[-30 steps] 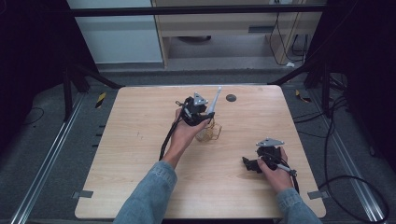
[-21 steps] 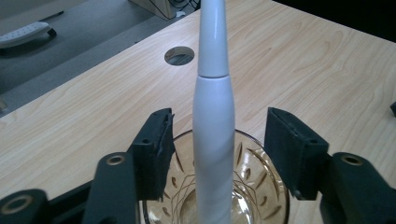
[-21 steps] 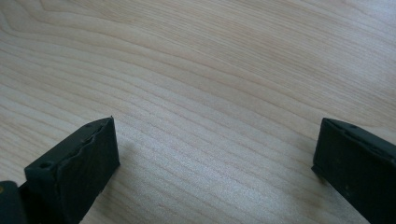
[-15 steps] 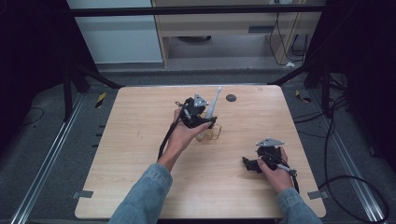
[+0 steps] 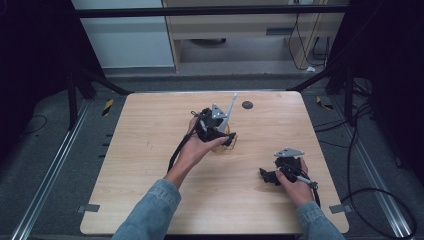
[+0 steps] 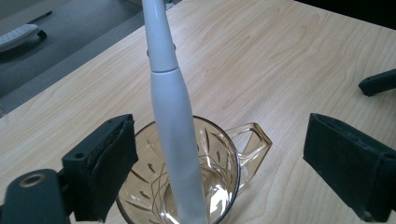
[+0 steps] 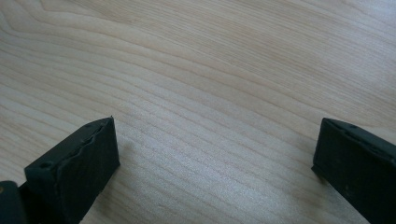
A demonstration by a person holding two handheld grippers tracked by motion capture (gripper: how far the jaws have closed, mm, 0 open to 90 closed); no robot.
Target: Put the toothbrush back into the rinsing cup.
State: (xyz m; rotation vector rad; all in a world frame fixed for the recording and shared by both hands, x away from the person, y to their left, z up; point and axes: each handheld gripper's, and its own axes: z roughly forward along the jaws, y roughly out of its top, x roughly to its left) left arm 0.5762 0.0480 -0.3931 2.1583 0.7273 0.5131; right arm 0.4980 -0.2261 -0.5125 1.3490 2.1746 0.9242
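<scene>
**White wand standing in a glass mug between wide-open jaws**

The wooden worktop (image 5: 150, 165) is carrying everything, seen from above with the person's two forearms coming in from its near edge. The left hand-held gripper (image 5: 215, 125) is hovering over the middle of the worktop, and its two black jaws are standing wide apart, gripping nothing. The right hand-held gripper (image 5: 280, 167) is resting low near the right front of the worktop, well apart from the left one; its jaws are likewise spread wide, with bare wood grain lying between them.

Between the left jaws an amber cut-glass mug (image 6: 219, 158) is sitting upright on the wood, its handle pointing toward the right jaw. A slim white wand (image 6: 170, 107) is standing inside the mug, leaning out over its rim, touching neither jaw. A small dark disc (image 5: 247, 105) is lying beyond, near the far edge.
</scene>
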